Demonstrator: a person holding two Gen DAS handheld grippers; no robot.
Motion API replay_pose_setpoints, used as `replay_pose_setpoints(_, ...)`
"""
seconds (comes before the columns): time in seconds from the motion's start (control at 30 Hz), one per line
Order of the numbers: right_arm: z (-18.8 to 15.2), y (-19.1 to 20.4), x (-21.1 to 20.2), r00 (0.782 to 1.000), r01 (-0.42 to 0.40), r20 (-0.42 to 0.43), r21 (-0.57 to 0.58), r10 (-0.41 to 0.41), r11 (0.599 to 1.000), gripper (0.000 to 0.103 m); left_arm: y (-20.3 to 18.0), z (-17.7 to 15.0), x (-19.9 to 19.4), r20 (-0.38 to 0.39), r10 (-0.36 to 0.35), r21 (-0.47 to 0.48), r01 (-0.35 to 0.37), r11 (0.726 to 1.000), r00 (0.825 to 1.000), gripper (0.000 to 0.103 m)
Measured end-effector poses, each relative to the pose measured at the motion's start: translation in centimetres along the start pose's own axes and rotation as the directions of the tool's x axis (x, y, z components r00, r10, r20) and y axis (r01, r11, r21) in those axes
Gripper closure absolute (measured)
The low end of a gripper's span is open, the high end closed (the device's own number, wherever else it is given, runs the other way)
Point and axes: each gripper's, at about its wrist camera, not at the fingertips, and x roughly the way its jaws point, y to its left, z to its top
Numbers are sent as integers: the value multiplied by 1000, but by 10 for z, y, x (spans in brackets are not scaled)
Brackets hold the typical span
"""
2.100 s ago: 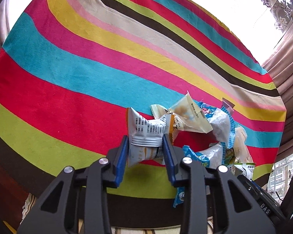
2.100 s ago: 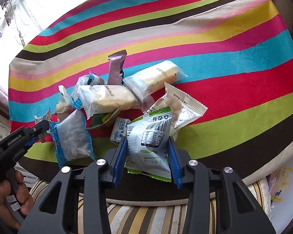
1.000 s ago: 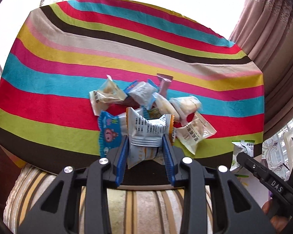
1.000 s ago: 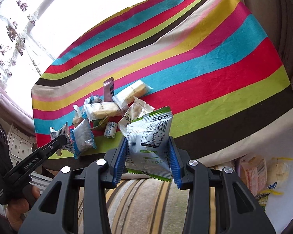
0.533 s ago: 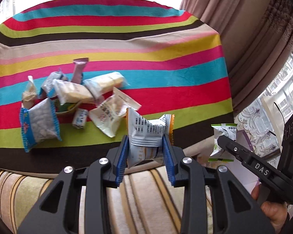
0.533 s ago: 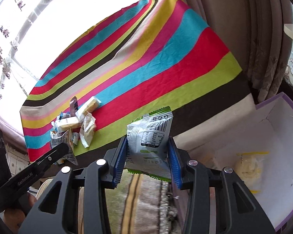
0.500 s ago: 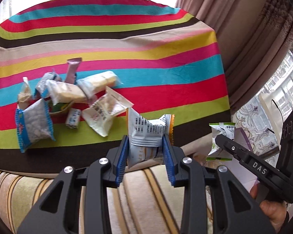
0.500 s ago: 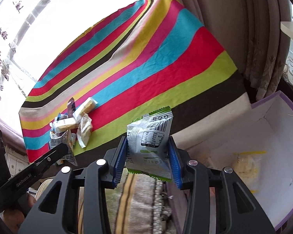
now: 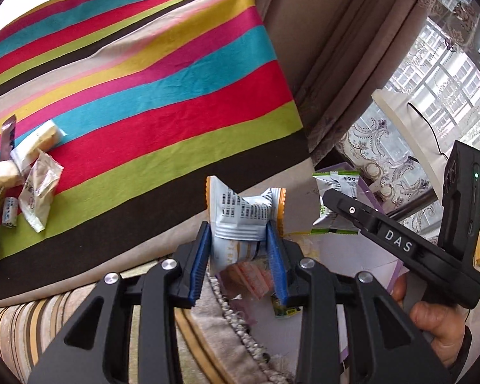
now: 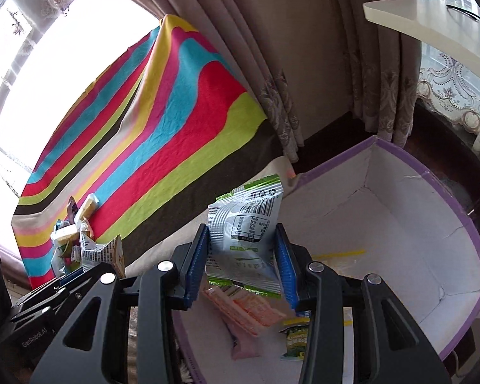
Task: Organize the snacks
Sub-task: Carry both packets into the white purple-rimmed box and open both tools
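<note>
Both packets are being carried to the box (image 10: 412, 224). The right gripper (image 10: 243, 262) clamps a green packet (image 10: 244, 227) above it; the left gripper (image 9: 240, 256) clamps an orange-edged packet (image 9: 243, 214) beside it. Next, each likely needs lowering inside and releasing.

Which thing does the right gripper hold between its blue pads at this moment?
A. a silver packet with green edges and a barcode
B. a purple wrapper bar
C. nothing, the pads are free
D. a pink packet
A: in the right wrist view the right gripper has its pads pressed on the silver packet with green edges, above the purple-rimmed box.
</note>
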Motion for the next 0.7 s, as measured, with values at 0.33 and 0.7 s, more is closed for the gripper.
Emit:
replay_pose_setpoints(0.33, 11, -31, -12, 999, 23, 39, 62, -26, 998, 60, -46, 7, 21, -6, -104, 78, 104, 992, 995, 55)
replay_pose_setpoints(0.7, 10, -28, -16, 999, 9, 47, 83, -13, 996, 50, -32, 6, 16, 15, -94, 36, 93, 995, 995, 42)
